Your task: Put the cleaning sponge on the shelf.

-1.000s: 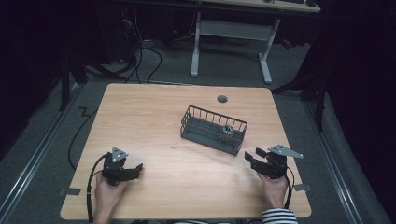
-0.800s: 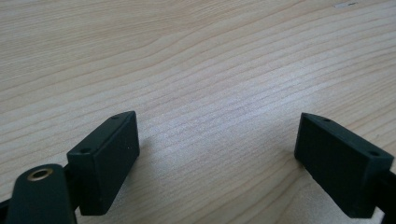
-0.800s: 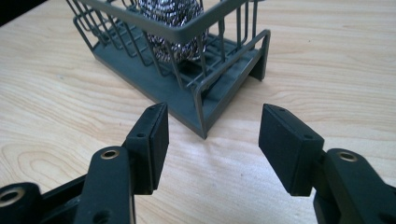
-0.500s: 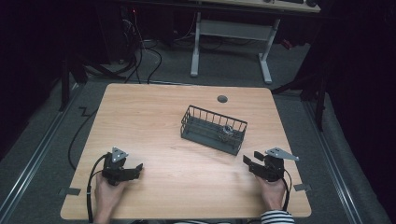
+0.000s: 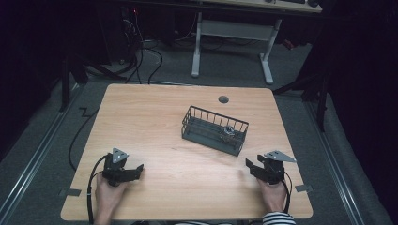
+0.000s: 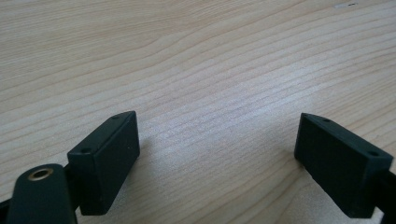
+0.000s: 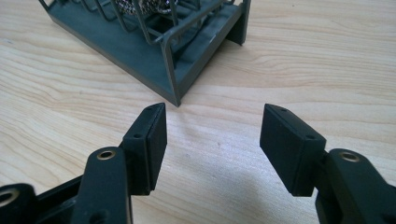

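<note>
The right gripper (image 5: 256, 167) is sitting with its jaws apart and empty, aimed at the near corner of the wire basket (image 7: 173, 70) at its 11 o'clock, where a metal scrubber (image 5: 228, 133) is lying in the basket's right end. The left gripper (image 5: 133, 170) is resting open on the table (image 5: 155, 117), well apart at the basket's 8 o'clock. A straight reach is risking a jaw catching the wire rim and shoving the light basket, since nothing is bracing it.
</note>
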Motion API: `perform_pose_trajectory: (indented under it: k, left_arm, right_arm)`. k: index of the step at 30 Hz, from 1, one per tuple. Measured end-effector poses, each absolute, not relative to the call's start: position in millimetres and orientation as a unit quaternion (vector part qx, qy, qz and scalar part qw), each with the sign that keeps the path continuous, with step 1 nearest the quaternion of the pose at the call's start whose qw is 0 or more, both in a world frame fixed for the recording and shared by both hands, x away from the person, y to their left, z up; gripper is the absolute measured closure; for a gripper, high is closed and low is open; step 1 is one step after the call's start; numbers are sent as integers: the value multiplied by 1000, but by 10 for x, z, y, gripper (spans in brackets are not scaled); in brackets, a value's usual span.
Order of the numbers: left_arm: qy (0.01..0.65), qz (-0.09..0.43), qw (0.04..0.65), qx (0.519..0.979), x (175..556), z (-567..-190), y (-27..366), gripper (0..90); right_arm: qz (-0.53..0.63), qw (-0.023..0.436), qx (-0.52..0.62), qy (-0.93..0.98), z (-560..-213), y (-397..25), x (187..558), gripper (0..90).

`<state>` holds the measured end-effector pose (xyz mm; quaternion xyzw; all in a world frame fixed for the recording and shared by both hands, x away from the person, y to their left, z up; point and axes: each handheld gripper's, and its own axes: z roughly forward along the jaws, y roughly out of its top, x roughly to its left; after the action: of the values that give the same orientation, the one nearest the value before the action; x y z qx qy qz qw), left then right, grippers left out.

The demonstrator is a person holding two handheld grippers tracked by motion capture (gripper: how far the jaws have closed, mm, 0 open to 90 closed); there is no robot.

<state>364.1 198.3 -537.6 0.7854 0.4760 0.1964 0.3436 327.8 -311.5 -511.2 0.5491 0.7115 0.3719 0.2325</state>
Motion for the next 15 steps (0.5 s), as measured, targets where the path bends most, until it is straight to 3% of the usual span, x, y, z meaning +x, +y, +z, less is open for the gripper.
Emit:
perform_pose_trajectory:
  k: [15]
  left_arm:
    - [476, 196, 344, 785, 3641, -5376, 1983, 145]
  right_arm:
    - [353, 234, 556, 716, -5170, -3105, 3314, 400]
